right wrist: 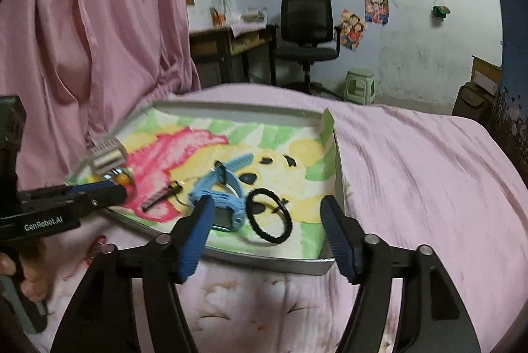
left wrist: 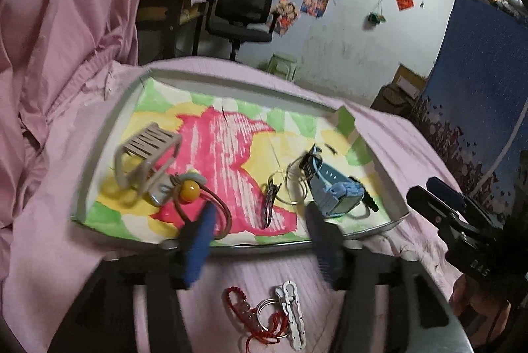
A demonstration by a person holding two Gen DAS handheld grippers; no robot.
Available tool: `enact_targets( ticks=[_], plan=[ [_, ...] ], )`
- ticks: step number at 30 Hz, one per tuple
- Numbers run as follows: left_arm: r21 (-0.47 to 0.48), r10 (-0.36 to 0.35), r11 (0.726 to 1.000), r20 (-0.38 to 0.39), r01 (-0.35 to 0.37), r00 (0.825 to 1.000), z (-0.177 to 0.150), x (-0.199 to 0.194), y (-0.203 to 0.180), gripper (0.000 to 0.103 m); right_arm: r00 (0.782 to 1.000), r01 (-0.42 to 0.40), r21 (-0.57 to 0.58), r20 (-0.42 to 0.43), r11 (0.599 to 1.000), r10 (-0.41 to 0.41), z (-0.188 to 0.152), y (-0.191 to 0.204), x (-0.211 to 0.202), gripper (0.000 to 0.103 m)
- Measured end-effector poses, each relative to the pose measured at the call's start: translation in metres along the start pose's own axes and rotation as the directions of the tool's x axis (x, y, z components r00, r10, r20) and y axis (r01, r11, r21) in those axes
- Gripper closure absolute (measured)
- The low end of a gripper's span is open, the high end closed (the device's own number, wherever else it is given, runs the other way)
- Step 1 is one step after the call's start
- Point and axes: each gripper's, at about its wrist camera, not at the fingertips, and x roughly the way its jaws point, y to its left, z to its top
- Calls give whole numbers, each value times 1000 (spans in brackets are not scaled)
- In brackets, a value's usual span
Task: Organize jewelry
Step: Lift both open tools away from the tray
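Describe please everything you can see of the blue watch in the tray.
The blue watch is light blue, with a band that looks like rubber or plastic and has holes, and a rectangular dark screen. It lies on the tray's colourful paper lining, near the front rim, its strap curving up and back. A thin metal ring lies against it on one side and a black hair tie on the other. No tongs touch it; both stand open above the bed.

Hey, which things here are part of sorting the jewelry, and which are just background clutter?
Part of the job:
tray
blue watch
hair claw
yellow bead tie
black hair tie
red cord bracelet
white clip

Lying about:
office chair
green stool
desk
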Motion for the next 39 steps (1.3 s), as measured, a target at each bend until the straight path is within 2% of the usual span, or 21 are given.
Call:
enact_targets(
  ticks=[3,5,7,10,13,19,23,34,39],
  plan=[
    [14,0,1000,44,-1,999,-2,-13,0,42,999,-13,25,42,1000,12,-1,2,-11,32],
    [19,7,1000,71,-8,997,-3,-21,1,35,997,-20,43,72,999,16,-3,1,-20,29],
    [24,16,1000,105,-19,994,-6,-30,2,23,995,-24,51,96,998,19,-5,3,-26,21],
    [41,28,999,153,-35,988,-11,-43,2,14,989,-34,54,143,998,26,-9,7,-38,8],
    [56,46,997,197,-58,979,-17,-57,3,8,984,-34,43,175,998,26,-13,14,-47,1],
    [46,67,995,288,-84,955,-31,-85,9,3,973,-22,35,232,999,14,-23,25,-64,1],
    [52,76,994,314,-97,946,-39,-97,13,2,967,-14,21,253,1000,8,-29,33,-73,1],
    [73,112,987,338,-144,935,-59,-120,26,2,957,-5,-35,291,999,15,-39,53,-93,1],
    [54,125,987,324,-150,938,-64,-120,39,2,960,-6,-66,278,998,24,-44,61,-88,1]
  ],
)
